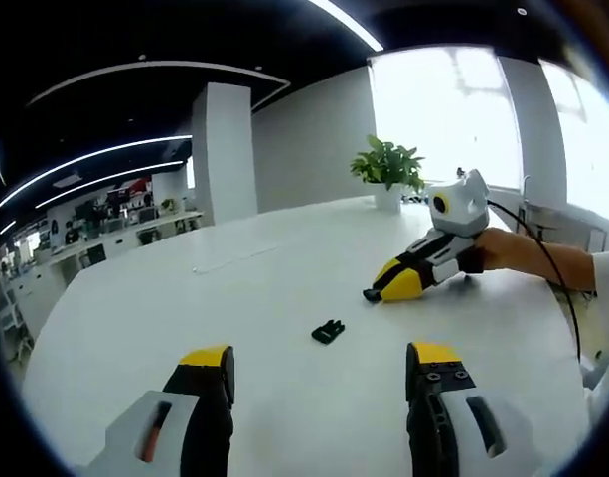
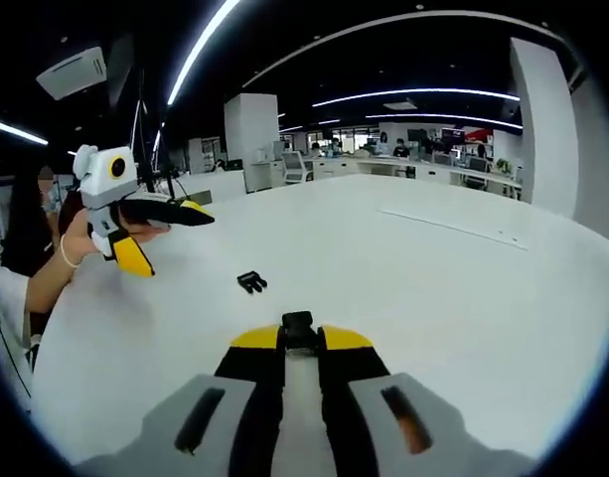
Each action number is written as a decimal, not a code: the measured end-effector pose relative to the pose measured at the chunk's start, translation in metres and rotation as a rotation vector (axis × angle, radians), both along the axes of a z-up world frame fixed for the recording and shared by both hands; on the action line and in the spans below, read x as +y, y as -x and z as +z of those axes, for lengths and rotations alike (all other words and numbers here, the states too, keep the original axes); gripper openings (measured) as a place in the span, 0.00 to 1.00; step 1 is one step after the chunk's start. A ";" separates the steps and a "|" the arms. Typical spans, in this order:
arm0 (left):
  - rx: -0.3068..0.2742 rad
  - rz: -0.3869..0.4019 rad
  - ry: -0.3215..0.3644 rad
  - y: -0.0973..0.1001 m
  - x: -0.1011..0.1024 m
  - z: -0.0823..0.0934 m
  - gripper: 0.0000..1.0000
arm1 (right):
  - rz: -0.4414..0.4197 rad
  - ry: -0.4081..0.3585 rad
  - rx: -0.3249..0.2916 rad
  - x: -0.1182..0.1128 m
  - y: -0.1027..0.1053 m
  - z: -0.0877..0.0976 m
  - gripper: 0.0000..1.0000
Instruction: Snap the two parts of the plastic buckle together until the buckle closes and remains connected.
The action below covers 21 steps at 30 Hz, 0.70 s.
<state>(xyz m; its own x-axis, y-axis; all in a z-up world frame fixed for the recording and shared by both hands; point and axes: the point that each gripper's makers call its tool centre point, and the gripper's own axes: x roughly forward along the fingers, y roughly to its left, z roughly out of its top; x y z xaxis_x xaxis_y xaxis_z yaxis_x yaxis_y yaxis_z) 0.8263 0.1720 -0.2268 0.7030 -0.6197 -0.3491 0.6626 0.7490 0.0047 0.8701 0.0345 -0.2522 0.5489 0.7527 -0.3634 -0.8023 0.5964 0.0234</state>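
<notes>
Buckle part in right gripper

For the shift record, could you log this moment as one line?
left gripper: open, raised | right gripper: shut on buckle part | other buckle part: loose on table | buckle: unjoined

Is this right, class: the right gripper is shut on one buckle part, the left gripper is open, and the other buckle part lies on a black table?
Not quite. The table is white, as the left gripper view shows. The rest stands: the right gripper is shut on one buckle part, the left gripper is open, and the other buckle part lies on the table.
</notes>
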 end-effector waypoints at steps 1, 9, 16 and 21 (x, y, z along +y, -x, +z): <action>-0.002 0.001 -0.001 0.000 0.000 0.000 0.71 | 0.011 -0.003 0.000 0.002 0.001 0.000 0.13; -0.015 0.004 -0.018 -0.005 0.000 -0.002 0.71 | 0.062 -0.001 -0.008 0.008 0.012 0.001 0.13; -0.018 -0.001 -0.040 -0.011 -0.002 -0.004 0.71 | 0.092 0.001 -0.005 0.010 0.017 0.000 0.13; -0.019 -0.001 -0.057 -0.015 -0.003 -0.006 0.71 | 0.098 0.005 -0.003 0.010 0.019 0.000 0.13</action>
<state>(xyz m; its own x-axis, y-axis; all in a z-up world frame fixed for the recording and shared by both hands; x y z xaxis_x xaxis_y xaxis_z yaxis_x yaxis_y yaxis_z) 0.8416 0.1689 -0.2331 0.7089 -0.5999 -0.3709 0.6629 0.7463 0.0601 0.8511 0.0444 -0.2525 0.4741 0.8009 -0.3657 -0.8568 0.5153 0.0178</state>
